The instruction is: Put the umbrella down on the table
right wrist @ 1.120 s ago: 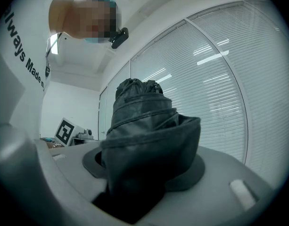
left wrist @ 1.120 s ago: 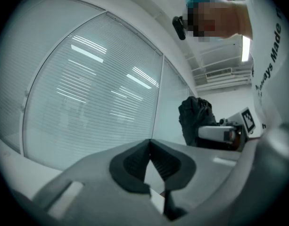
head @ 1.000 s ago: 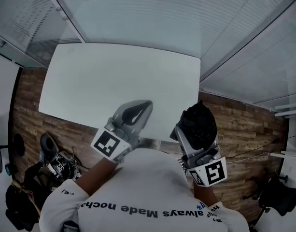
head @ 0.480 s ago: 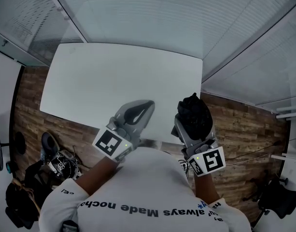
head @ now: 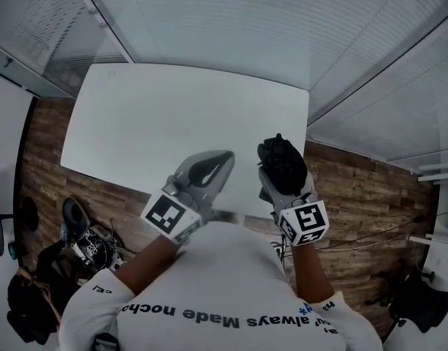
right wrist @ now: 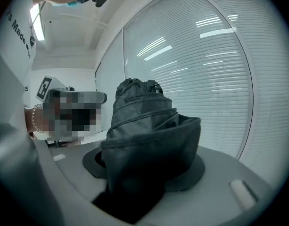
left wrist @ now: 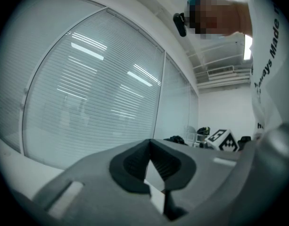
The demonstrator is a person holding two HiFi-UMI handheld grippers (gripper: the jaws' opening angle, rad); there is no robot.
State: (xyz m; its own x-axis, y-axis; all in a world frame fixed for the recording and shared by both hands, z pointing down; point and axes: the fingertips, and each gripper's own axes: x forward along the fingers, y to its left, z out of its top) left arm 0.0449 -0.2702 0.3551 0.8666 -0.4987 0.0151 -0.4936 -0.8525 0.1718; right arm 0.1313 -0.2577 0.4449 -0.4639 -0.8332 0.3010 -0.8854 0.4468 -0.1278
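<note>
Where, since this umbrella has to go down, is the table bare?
The whole white table is bare, from the blinds along its far edge to the wood floor on its left. Only its near edge is busy: the left gripper and the right gripper with the umbrella hang there. Dark gear crowds the floor at lower left.

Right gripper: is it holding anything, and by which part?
The folded black umbrella, clamped across its bundled fabric, with the rest sticking out beyond the jaws. Left gripper holds nothing.
</note>
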